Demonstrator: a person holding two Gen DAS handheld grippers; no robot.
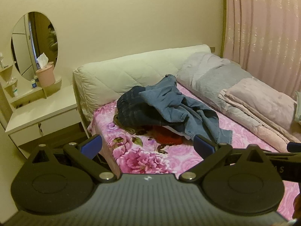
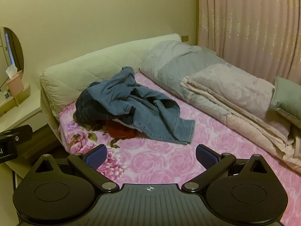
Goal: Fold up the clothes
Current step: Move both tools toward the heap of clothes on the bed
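Note:
A heap of clothes lies near the head of the bed: light blue jeans [image 1: 180, 105] [image 2: 143, 105] crumpled on top, a darker denim garment [image 1: 129, 109] [image 2: 84, 105] under them at the left, and a red garment [image 1: 167, 136] [image 2: 120, 130] peeking out below. My left gripper [image 1: 147, 146] is open and empty, held above the bed short of the heap. My right gripper [image 2: 151, 157] is open and empty, also short of the heap. Part of the right gripper shows at the right edge of the left wrist view [image 1: 282, 162].
The bed has a pink floral blanket [image 2: 169, 160] and a white padded headboard [image 1: 131, 71]. Folded quilts [image 2: 216, 86] and a green pillow [image 2: 287, 96] lie along the curtain side. A white dresser [image 1: 41, 111] with oval mirror and pink tissue holder [image 1: 45, 74] stands left.

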